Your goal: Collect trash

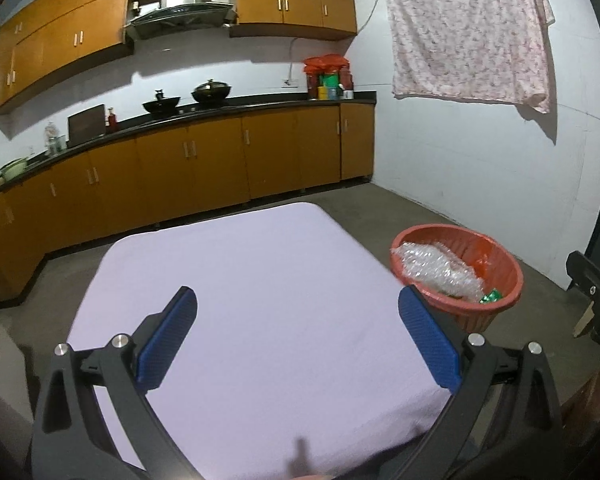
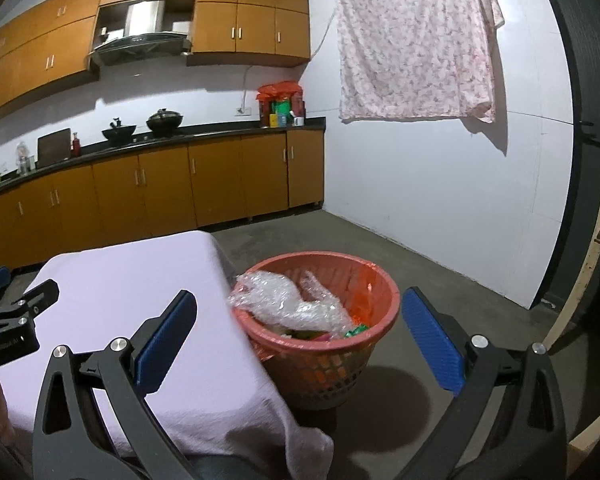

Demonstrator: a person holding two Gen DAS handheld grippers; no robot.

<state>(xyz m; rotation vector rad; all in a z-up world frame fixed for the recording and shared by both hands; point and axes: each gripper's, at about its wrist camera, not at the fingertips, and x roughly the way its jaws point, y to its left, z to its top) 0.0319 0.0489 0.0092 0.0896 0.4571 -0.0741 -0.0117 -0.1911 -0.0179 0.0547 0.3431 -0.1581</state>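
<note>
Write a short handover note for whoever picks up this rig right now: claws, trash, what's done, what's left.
Left claw: open, nothing in it, over the table.
Right claw: open, nothing in it, aimed at the bin.
The bin sits on the floor beside the table. It holds crumpled clear plastic and a green wrapper.
Done: no trash shows on the visible part of the lilac-covered table.
Left: check areas outside these views for more trash.

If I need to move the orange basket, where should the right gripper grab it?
Take the orange basket by its rolled rim on the near right side, coming down from above, one of the fingers inside and one outside. The rim there is bare; the bubble wrap spills over the left rim by the table.
</note>
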